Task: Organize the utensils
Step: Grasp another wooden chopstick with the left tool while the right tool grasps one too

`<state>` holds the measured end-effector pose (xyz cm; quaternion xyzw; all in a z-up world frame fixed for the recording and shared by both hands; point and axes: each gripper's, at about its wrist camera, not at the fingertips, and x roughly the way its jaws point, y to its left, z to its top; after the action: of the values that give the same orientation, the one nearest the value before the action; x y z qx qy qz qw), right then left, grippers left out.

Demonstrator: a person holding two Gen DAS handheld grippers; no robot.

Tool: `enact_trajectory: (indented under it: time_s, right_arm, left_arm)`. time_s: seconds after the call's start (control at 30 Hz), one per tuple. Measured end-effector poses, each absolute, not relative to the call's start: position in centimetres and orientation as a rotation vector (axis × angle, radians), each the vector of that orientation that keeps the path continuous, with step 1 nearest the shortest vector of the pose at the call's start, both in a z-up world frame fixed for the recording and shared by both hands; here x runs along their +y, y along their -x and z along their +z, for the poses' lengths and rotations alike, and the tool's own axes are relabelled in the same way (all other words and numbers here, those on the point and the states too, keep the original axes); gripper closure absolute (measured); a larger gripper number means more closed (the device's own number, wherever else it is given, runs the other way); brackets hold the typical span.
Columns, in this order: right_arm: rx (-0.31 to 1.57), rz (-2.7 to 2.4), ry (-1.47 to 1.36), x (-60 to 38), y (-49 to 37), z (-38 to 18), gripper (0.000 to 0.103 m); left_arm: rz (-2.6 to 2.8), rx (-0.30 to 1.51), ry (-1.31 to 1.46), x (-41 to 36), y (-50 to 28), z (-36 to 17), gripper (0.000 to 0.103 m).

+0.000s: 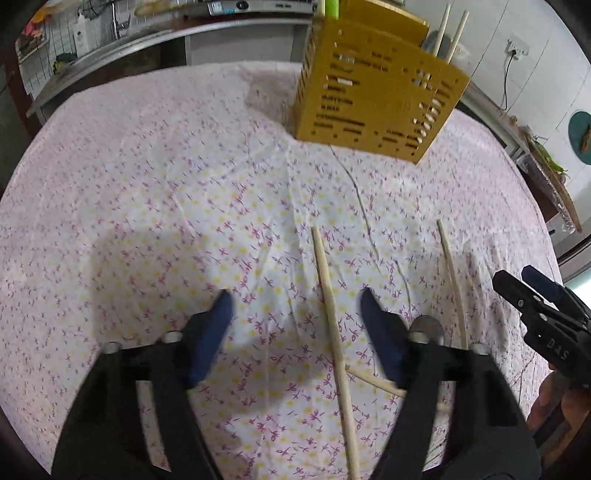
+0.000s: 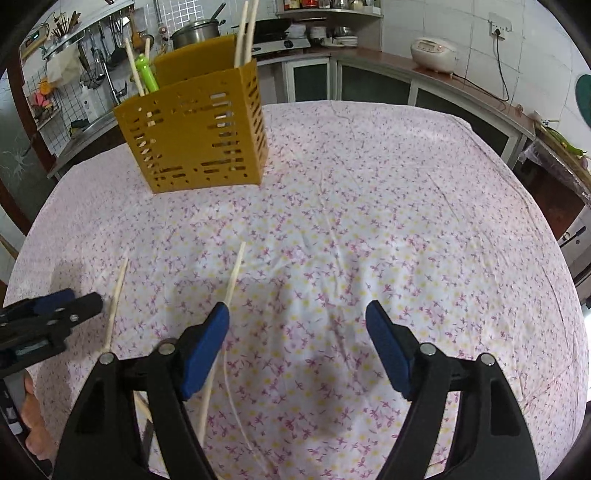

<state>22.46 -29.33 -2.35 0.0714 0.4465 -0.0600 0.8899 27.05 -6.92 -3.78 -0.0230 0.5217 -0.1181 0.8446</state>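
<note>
A yellow slotted utensil holder (image 1: 373, 92) stands on the floral tablecloth; in the right wrist view the holder (image 2: 195, 136) has chopsticks and a green-handled utensil (image 2: 146, 72) standing in it. Loose wooden chopsticks lie on the cloth: one (image 1: 334, 332) runs between my left gripper's fingers, another (image 1: 452, 280) lies to its right, a third (image 1: 376, 382) lies crosswise under the right finger. My left gripper (image 1: 295, 302) is open and empty above the cloth. My right gripper (image 2: 297, 314) is open and empty, with a chopstick (image 2: 232, 280) by its left finger and another (image 2: 116, 299) further left.
A flowered tablecloth (image 2: 388, 229) covers the table. Kitchen counters run behind, with a rice cooker (image 2: 434, 53), pots (image 2: 195, 33) and hanging tools. A metal round object (image 1: 426, 325) lies by the left gripper's right finger. Each gripper shows at the other view's edge (image 1: 532, 299) (image 2: 55, 306).
</note>
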Motion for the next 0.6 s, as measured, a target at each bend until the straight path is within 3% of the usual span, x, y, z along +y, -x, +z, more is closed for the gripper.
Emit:
enact_trajectory:
  time_s: [0.13, 0.3, 0.4, 0.6]
  right_arm:
    - [0.959, -0.093, -0.139, -28.0, -23.1, -2.4, 0.047]
    - [1.008, -0.068, -0.129, -26.4, -24.2, -3.5, 0.058]
    - [1.039, -0.070, -0.119, -25.8, -24.9, -4.3, 0.069]
    - [1.057, -0.079, -0.113, -25.8, -25.4, -5.4, 0.083]
  left_arm:
    - [-0.266, 1.131, 0.058, -7.6, -27.6, -4.4, 0.054]
    - [-0.281, 1.147, 0.021, -8.9, -28.1, -5.1, 0.061]
    - [-0.263, 1.131, -0.013, -9.7, -28.3, -5.3, 0.062]
    - [-0.222, 1.106, -0.082, -10.5, -28.5, -5.5, 0.082]
